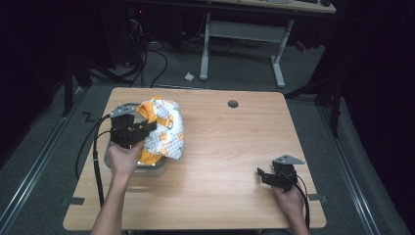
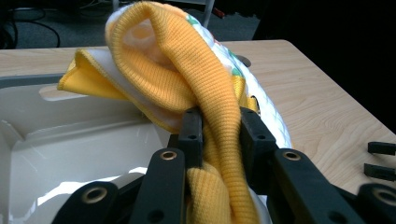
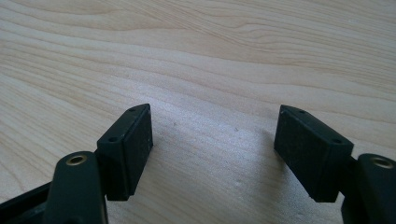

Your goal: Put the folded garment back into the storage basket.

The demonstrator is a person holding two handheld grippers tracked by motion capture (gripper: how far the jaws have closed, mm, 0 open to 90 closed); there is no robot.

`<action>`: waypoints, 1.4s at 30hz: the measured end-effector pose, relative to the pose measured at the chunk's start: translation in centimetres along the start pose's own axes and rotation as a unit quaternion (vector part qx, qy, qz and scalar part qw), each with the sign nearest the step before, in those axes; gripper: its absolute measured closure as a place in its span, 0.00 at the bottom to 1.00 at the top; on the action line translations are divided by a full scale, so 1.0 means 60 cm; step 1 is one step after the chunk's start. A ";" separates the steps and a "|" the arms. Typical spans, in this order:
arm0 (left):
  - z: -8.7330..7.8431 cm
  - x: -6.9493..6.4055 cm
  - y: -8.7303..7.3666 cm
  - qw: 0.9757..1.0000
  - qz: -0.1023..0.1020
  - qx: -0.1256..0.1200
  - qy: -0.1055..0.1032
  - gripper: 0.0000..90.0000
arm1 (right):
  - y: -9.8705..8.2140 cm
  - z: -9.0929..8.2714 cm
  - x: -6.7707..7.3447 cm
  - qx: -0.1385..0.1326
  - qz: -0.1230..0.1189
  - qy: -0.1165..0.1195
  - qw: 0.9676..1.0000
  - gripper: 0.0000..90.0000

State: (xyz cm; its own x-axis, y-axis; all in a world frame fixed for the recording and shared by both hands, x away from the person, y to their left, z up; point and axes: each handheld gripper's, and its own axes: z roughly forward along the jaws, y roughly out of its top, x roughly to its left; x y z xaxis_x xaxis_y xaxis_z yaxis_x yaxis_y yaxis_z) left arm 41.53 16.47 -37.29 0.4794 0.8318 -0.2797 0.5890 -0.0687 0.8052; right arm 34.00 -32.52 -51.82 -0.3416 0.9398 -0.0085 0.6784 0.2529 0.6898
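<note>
Over the grey tub, the left gripper pinches the yellow-trimmed cloth, probably lifting it; the right gripper rests agape, idle.

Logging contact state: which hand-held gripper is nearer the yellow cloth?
Left. The left hand-held gripper is clamped on the yellow cloth; the right hand-held gripper is open over bare table.
</note>
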 end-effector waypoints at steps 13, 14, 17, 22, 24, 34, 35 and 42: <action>-0.013 0.025 -0.006 1.000 -0.006 0.002 0.016 0.82 | 0.000 0.000 0.000 0.000 0.001 0.000 1.000 0.31; -0.014 0.028 -0.006 1.000 -0.007 0.002 0.018 0.82 | 0.000 0.000 0.000 0.000 0.000 0.000 1.000 0.31; -0.015 0.036 -0.008 1.000 -0.007 0.006 0.024 0.82 | 0.000 0.000 0.000 0.000 0.000 0.000 1.000 0.32; -0.016 0.047 -0.013 1.000 -0.014 0.008 0.018 0.82 | 0.000 0.000 0.000 0.000 0.001 0.000 1.000 0.31; -0.016 0.049 -0.013 1.000 -0.016 0.010 0.017 0.82 | 0.000 0.000 0.000 0.000 0.001 0.000 1.000 0.31; -0.003 0.066 -0.019 0.999 -0.012 0.030 0.035 0.82 | 0.000 0.000 0.000 0.000 0.000 0.000 1.000 0.31; 0.002 0.068 -0.020 0.998 -0.012 0.035 0.040 0.82 | 0.000 0.000 0.000 0.000 0.000 0.000 1.000 0.32; 0.016 0.070 -0.023 0.997 0.001 0.049 0.056 0.81 | 0.000 0.000 0.000 0.000 0.000 0.000 1.000 0.31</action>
State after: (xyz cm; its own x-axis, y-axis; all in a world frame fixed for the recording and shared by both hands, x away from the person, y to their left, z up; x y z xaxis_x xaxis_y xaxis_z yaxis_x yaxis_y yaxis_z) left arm 43.36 19.55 -40.09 0.4092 0.8871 -0.2136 0.6514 -0.1201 0.7492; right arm 34.03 -32.49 -51.82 -0.3405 0.9402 -0.0084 0.6789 0.2521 0.6896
